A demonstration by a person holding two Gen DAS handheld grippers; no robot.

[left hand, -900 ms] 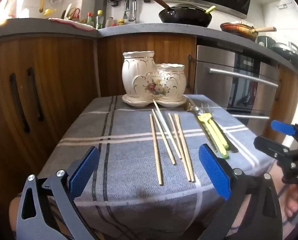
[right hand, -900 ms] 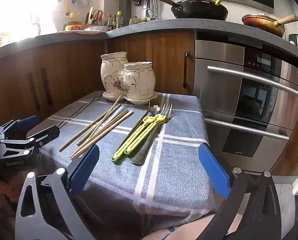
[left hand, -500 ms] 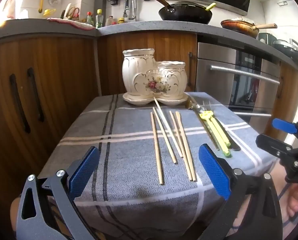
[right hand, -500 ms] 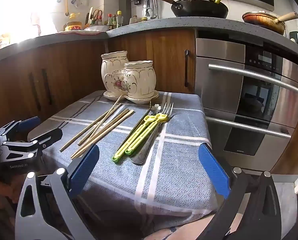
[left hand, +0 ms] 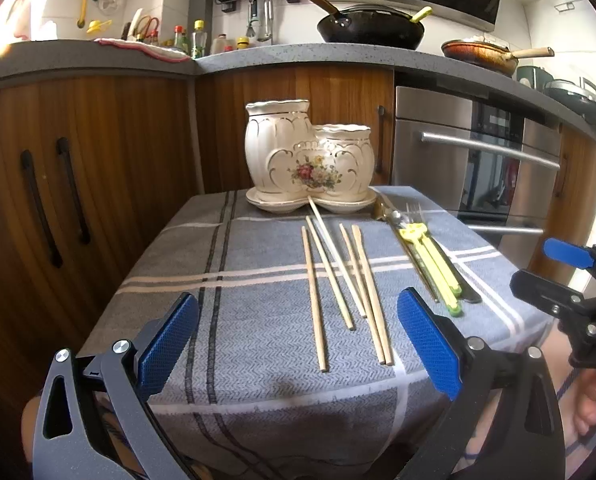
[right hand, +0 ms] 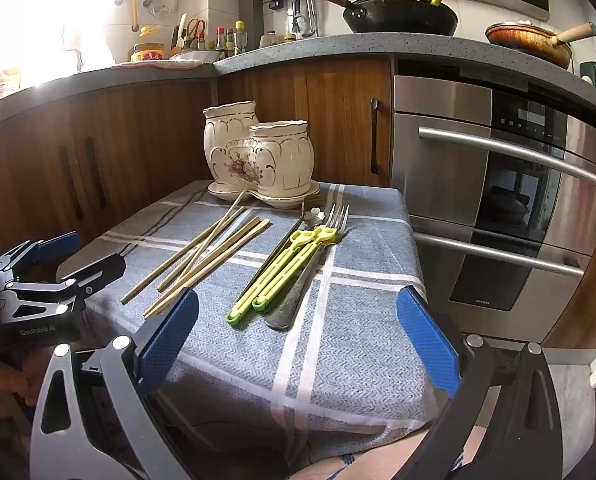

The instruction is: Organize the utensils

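Observation:
Several wooden chopsticks [left hand: 338,280] lie side by side on a grey checked cloth [left hand: 238,320]. To their right lie yellow-green plastic utensils [left hand: 434,264] with a metal fork [right hand: 334,220] and spoon beside them. A cream two-part ceramic holder [left hand: 310,160] stands at the far edge on a saucer. My left gripper [left hand: 298,344] is open and empty above the cloth's near edge, short of the chopsticks. My right gripper [right hand: 298,336] is open and empty, near the front edge in front of the yellow-green utensils [right hand: 282,272]. Each gripper shows in the other's view, the right [left hand: 566,276], the left [right hand: 54,264].
Wooden cabinets [left hand: 78,180] stand left and behind the small table. A steel oven [right hand: 498,200] is at the right. The worktop above carries a black wok [left hand: 370,30], a pan and bottles.
Both grippers have shifted only slightly; the view is nearly the same. Nothing on the cloth has moved.

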